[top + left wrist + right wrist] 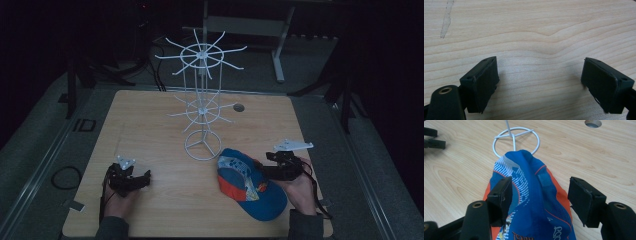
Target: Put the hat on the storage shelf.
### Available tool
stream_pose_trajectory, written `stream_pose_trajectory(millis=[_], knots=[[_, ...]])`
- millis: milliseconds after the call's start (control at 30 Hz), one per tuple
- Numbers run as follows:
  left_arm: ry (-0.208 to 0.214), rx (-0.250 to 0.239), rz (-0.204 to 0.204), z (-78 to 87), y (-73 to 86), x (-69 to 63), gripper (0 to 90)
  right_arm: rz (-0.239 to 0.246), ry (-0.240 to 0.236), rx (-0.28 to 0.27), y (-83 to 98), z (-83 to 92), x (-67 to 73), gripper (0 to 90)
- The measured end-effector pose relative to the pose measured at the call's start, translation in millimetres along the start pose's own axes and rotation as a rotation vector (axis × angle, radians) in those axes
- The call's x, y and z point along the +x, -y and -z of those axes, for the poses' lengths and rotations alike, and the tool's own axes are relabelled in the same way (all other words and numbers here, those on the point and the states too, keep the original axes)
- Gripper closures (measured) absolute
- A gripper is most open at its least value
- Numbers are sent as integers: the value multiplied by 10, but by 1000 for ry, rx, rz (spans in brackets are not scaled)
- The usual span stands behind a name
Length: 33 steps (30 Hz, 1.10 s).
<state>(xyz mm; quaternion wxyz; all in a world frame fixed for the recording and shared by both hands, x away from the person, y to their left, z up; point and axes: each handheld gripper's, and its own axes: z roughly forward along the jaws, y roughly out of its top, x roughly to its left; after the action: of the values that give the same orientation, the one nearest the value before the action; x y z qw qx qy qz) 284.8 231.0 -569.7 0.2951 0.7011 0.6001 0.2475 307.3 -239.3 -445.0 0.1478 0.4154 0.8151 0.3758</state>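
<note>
A blue and orange cap (250,182) lies on the wooden table (150,115) at the front right, just right of the base ring of a white wire display rack (201,107). My right gripper (262,170) is open, its jaws standing either side of the cap's raised blue back (534,195), with gaps on both sides. The rack's round base (516,141) lies just beyond the cap. My left gripper (142,179) rests low at the front left, open over bare wood (541,50), with nothing between its jaws.
A round cable hole (239,107) sits in the table behind the rack. A strip of tape (446,20) marks the wood near the left gripper. Dark floor, cables and a desk frame (280,45) lie beyond the far edge.
</note>
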Motion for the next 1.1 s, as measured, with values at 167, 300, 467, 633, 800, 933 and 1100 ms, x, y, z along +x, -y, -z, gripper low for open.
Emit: stream_pose_trajectory(millis=[167,300,467,633,800,933,1100], knots=[[-1,-3,4,-6,-4,-4,147,0,-7,14,29,-40,-27,372],[-1,-3,4,-8,-5,-5,147,-24,-39,3,61,-78,-82,396],[-2,-3,4,-6,-4,-7,147,-17,-14,8,47,-118,-69,377],[-2,-4,4,-6,-3,-7,147,20,20,35,35,-156,-12,408],[-2,-3,4,-6,-3,-7,147,25,57,49,14,-154,4,416],[-2,0,1,-1,-1,-4,147,32,69,62,-1,-152,-13,415],[-2,0,3,0,0,-5,147,57,68,89,-38,-164,-47,409]])
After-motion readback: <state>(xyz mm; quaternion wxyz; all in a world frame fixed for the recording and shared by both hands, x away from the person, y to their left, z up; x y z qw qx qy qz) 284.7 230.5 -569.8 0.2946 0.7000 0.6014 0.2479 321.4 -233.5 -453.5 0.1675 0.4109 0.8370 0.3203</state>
